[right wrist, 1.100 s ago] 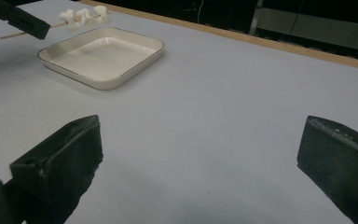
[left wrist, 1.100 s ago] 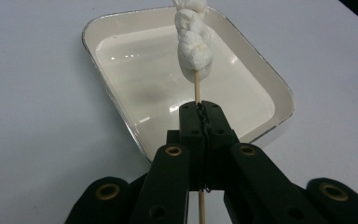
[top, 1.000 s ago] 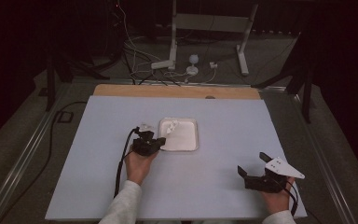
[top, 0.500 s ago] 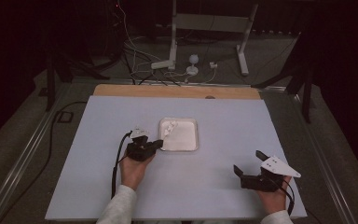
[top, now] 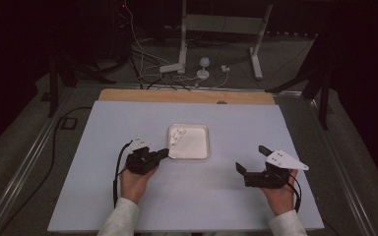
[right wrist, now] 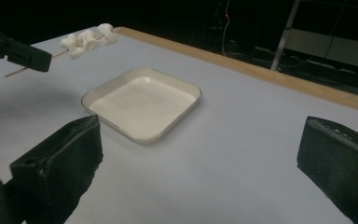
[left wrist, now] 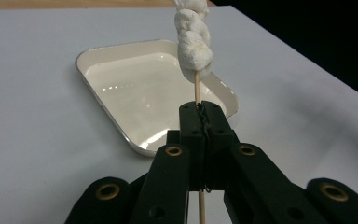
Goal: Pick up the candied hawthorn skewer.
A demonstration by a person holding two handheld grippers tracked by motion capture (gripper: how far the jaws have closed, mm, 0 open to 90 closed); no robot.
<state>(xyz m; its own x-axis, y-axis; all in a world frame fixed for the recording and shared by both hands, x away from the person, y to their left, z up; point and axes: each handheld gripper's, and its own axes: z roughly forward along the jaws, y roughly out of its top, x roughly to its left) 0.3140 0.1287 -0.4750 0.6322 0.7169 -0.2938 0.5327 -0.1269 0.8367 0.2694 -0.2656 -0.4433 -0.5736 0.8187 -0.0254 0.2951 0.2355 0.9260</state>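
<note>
Left gripper (left wrist: pixel 200 116) pinches a thin, brittle-looking skewer (left wrist: pixel 197 88) below soft marshmallows (left wrist: pixel 193 42) — grip the stick, not the sweets — while right gripper (right wrist: pixel 200 154) stands spread, empty.

The left hand-held gripper (top: pixel 163 154) pulls back toward the person with the marshmallow skewer (top: pixel 176 138), drawing it from the middle of the white tray (top: pixel 197 150) to its left edge. The right hand-held gripper (top: pixel 251 160) slides left, lifting slightly.
</note>
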